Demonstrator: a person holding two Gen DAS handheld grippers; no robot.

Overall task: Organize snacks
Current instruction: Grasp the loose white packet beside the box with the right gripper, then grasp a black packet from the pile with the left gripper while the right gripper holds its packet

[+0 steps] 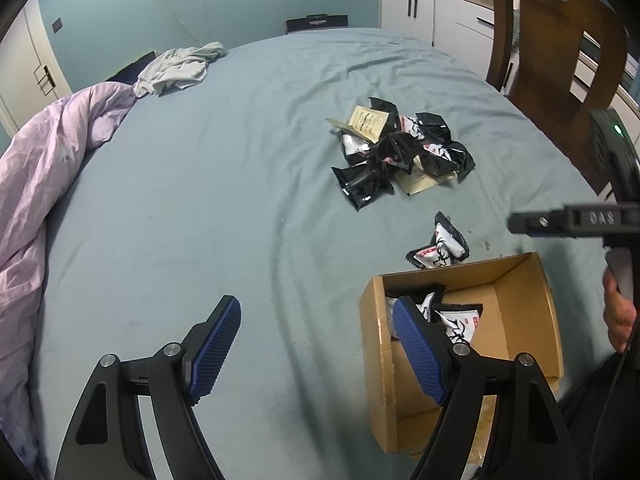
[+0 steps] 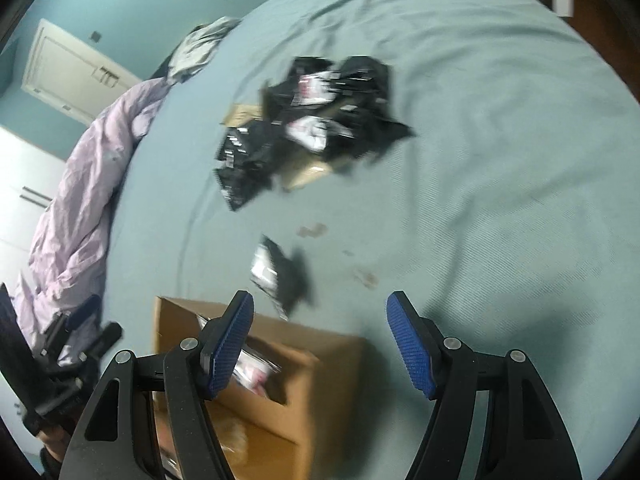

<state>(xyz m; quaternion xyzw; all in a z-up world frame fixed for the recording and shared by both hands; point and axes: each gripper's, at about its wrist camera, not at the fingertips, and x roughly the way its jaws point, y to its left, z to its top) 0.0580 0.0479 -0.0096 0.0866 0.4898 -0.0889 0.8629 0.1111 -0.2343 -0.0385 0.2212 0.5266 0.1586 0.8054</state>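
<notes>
Left gripper (image 1: pixel 316 344) is spread wide with nothing between its blue pads (image 1: pixel 216 344), hanging low over the bed (image 1: pixel 240 160), its right finger over the left edge of the box (image 1: pixel 532 312). Right gripper (image 2: pixel 320 344) is also wide apart and holds nothing; its left finger sits above the box (image 2: pixel 320 376), its right finger over bare sheet. The box is open-topped brown cardboard, resting on the blue-grey sheet near the bed's front edge, with a few black-and-white packets (image 1: pixel 460 320) lying in its far left corner; the rest of its floor shows bare cardboard. Two more packets (image 1: pixel 440 248) lie on the sheet just beyond the box's far wall, close to it, touching each other. In the right wrist view they are one blurred dark shape (image 2: pixel 280 276), so detail there is not readable. Further back, mid-bed, sits the pile (image 1: pixel 396 152) of black snack packets mixed with a couple of tan paper sachets, well apart from the box; same pile (image 2: pixel 308 128) is motion-blurred in the right view. A lilac duvet (image 1: pixel 48 184) is bunched along the left side of the bed, a grey garment (image 1: pixel 176 68) crumpled near the far left corner. A wooden chair (image 1: pixel 556 52) stands at the right of the bed.
</notes>
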